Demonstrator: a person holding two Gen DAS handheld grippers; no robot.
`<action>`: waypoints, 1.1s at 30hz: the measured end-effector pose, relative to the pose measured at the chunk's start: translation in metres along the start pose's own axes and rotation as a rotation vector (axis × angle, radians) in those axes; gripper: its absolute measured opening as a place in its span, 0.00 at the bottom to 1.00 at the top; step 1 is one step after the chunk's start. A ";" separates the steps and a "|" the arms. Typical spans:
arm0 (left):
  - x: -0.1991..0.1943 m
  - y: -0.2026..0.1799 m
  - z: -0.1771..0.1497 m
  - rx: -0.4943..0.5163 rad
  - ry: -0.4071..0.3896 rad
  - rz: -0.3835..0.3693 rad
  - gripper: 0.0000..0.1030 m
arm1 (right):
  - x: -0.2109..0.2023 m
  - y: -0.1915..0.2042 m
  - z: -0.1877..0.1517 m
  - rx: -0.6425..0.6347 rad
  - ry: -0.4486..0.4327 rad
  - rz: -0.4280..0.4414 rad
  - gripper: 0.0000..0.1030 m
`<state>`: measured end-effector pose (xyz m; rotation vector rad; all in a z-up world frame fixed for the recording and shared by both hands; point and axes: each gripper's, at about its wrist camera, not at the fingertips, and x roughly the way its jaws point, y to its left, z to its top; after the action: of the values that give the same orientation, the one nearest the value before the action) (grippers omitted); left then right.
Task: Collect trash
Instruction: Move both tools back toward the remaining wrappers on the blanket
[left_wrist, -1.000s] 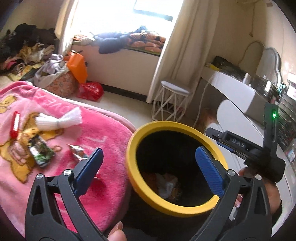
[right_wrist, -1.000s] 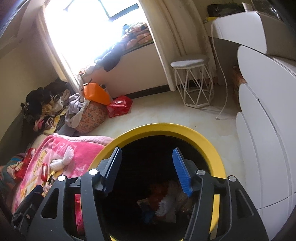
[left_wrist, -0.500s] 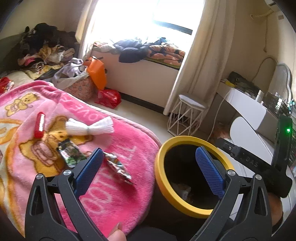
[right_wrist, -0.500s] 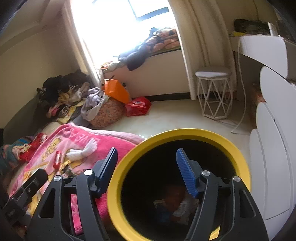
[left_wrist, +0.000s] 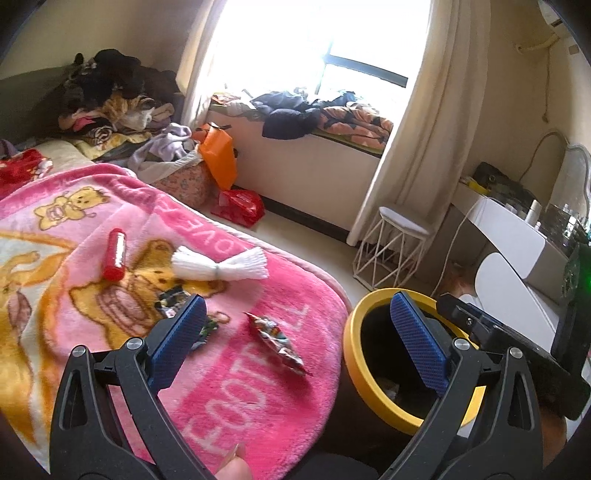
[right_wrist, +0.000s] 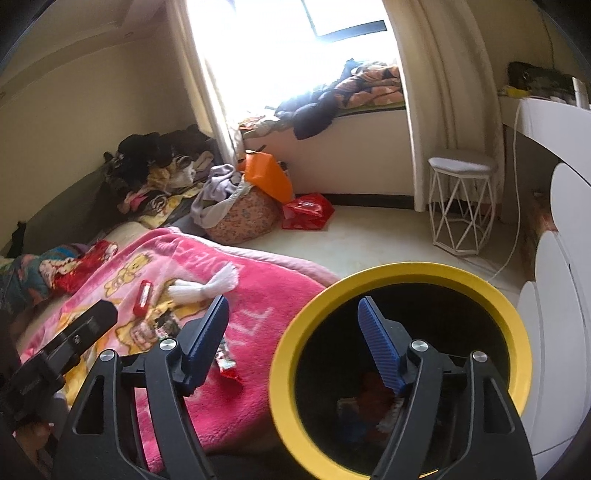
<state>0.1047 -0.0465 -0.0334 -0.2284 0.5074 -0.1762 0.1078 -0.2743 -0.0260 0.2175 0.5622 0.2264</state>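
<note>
Opening right gripper (right_wrist: 291, 343), blanket (left_wrist: 258, 369) now nearer

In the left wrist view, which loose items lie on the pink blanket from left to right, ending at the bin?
Red tube → white tied bundle → crinkled snack wrapper → yellow-rimmed bin.

a lived-in bedroom in a home is shown. a bed is covered by a pink cartoon blanket (left_wrist: 258, 369), clothes are heaped by the wall (left_wrist: 110, 96) and along the window seat (left_wrist: 317, 110), a curtain (left_wrist: 436, 129) is drawn aside, and a white dressing table (left_wrist: 517, 229) with a small stool (left_wrist: 395, 251) is seen.
</note>
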 end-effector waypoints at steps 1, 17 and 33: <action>-0.001 0.002 0.000 -0.002 -0.003 0.006 0.89 | 0.001 0.003 0.000 -0.006 0.002 0.006 0.69; -0.010 0.038 0.002 -0.052 -0.025 0.084 0.89 | 0.006 0.036 -0.010 -0.096 0.030 0.069 0.70; -0.007 0.092 -0.008 -0.160 0.003 0.169 0.89 | 0.035 0.070 -0.029 -0.213 0.137 0.121 0.71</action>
<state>0.1049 0.0423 -0.0614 -0.3397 0.5417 0.0288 0.1100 -0.1939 -0.0493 0.0294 0.6571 0.4186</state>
